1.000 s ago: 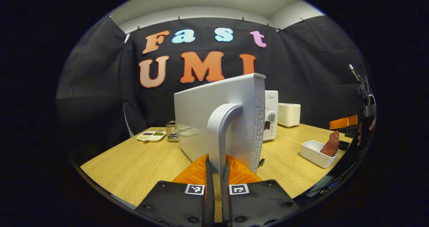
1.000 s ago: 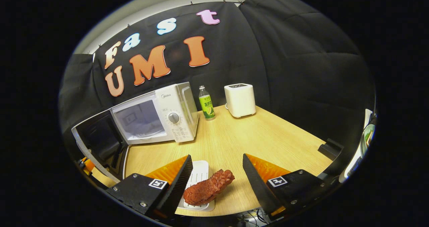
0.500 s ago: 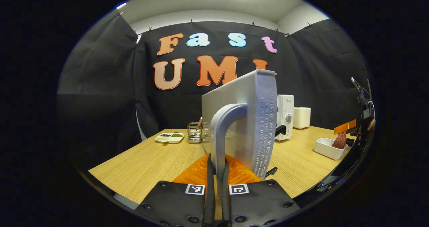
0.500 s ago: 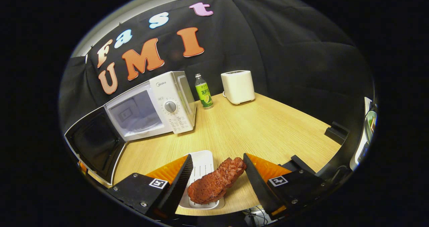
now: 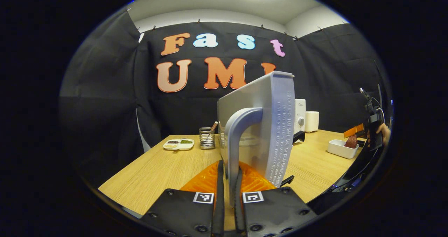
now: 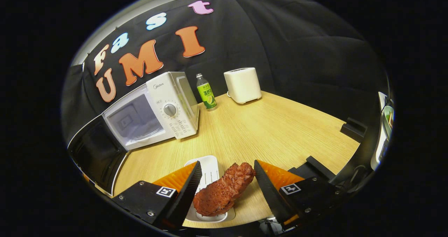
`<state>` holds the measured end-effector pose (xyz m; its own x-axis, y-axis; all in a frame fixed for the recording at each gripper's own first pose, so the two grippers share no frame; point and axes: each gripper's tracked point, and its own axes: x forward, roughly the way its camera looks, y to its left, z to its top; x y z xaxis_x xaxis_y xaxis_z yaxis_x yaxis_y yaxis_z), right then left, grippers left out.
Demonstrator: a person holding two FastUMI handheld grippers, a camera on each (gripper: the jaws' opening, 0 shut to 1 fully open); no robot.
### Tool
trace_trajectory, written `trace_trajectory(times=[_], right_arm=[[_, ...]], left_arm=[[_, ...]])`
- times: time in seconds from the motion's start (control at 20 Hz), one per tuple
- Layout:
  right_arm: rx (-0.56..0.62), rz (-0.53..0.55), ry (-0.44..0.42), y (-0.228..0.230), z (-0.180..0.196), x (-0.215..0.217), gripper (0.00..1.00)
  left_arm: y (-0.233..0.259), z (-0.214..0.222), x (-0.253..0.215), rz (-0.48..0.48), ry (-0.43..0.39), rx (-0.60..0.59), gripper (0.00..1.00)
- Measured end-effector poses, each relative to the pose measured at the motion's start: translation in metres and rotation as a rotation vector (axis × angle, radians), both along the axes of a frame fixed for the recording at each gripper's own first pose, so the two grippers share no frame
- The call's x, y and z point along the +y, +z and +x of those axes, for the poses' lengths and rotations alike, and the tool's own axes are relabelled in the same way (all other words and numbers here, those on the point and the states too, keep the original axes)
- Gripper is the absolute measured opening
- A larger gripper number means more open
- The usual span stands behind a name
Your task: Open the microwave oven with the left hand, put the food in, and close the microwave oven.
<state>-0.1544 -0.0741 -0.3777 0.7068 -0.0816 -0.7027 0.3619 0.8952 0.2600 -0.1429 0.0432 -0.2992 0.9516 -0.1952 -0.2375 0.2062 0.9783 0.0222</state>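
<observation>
Swung wider than a second ago, the microwave door [image 5: 259, 125] now stands well out from the microwave oven [image 6: 154, 111], whose white cavity lies open toward the bench's front edge. Since then the right gripper [image 6: 225, 189] has come down around the food [image 6: 224, 191], which has tipped up out of its tray.

Light wood, the bench [image 6: 273, 132] carries the oven at its back left, seen from the right gripper view. A white toaster [image 6: 242, 84] sits at the back edge, a green-labelled bottle [image 6: 205, 96] between it and the oven. Near the front edge lies the white tray [image 6: 210, 170], the reddish-brown food resting on its near end. Both fingers of the right gripper touch the food's sides, though a firm squeeze cannot be told.

Along the left gripper view, the left gripper [image 5: 229, 195] is clenched on the door handle [image 5: 235, 139]. Beyond it, toward the far left edge, stand a wire holder [image 5: 207, 138] and a small divided dish [image 5: 178, 144].
</observation>
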Motion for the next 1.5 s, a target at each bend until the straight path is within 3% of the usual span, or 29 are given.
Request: trace_trajectory(times=[0.05,0.1,0.25,0.5,0.55,0.6,0.65,0.7,1.15,1.35,1.5], right_arm=[[0.003,0.010,-0.007,-0.002,-0.001,0.000,0.93],[0.007,0.022,-0.014,-0.005,-0.002,0.000,0.93],[0.005,0.065,-0.039,-0.006,0.000,0.000,0.87],[0.001,0.145,-0.078,-0.010,0.004,-0.002,0.65],[-0.008,0.168,-0.089,-0.010,0.003,-0.001,0.58],[-0.017,0.181,-0.101,-0.007,0.004,-0.002,0.53],[-0.021,0.188,-0.110,-0.008,0.003,-0.002,0.39],[-0.025,0.196,-0.113,-0.007,0.001,-0.001,0.41],[-0.088,0.216,-0.094,0.016,0.004,0.010,0.22],[-0.102,0.155,-0.050,0.025,0.010,0.020,0.17],[-0.107,0.093,-0.010,0.032,0.015,0.025,0.15]], left_arm=[[0.001,0.000,0.003,0.001,-0.005,-0.004,0.16],[0.001,0.001,0.008,0.005,0.001,-0.009,0.43],[0.002,-0.002,0.010,0.014,0.017,-0.002,0.76],[0.016,-0.028,-0.001,0.092,-0.011,-0.053,0.84],[0.020,-0.032,-0.001,0.097,-0.007,-0.058,0.93],[0.021,-0.035,0.001,0.102,-0.001,-0.061,0.93],[0.022,-0.036,0.004,0.106,0.008,-0.063,0.93],[0.024,-0.037,0.006,0.109,0.018,-0.065,0.93],[0.083,-0.038,0.047,0.125,0.167,-0.186,0.93],[0.081,-0.035,0.084,0.147,0.303,-0.179,0.94],[0.072,-0.029,0.091,0.164,0.351,-0.146,0.93]])
